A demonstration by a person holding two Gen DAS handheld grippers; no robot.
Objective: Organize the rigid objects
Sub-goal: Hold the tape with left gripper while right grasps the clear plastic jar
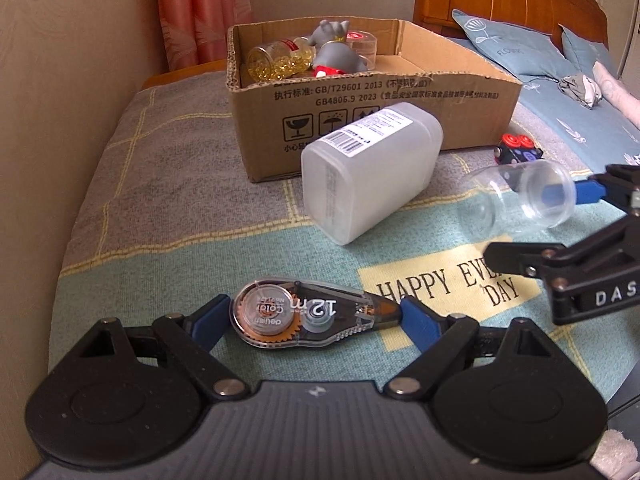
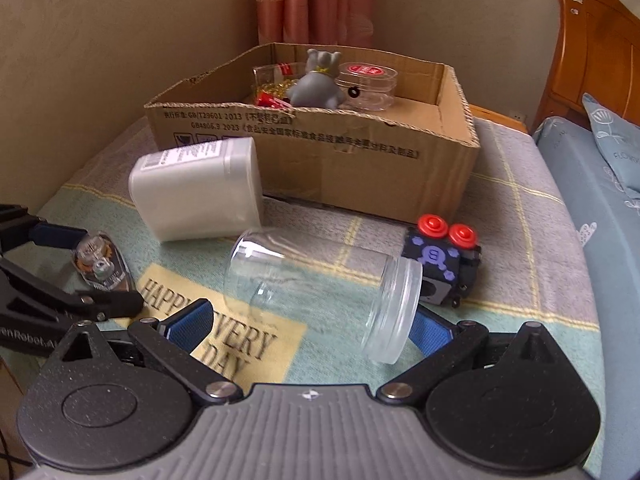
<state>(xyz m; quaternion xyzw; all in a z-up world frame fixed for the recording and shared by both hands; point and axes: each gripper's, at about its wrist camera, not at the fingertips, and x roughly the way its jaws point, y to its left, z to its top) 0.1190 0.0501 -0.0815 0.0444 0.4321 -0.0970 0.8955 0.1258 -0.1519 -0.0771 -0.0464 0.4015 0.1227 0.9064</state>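
Left hand-held gripper pinching correction tape end to end at lower centre, right hand-held gripper pinching clear jar lying sideways, cardboard box behind at upper centre

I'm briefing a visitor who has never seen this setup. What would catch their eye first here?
Probably the open cardboard box at the back of the cloth-covered surface, with a grey animal figure sitting inside it among clear containers. In front of it a frosted white container and a clear glass jar lie on their sides, the jar between the right gripper fingers. Nearer, the left gripper brackets a correction tape dispenser.
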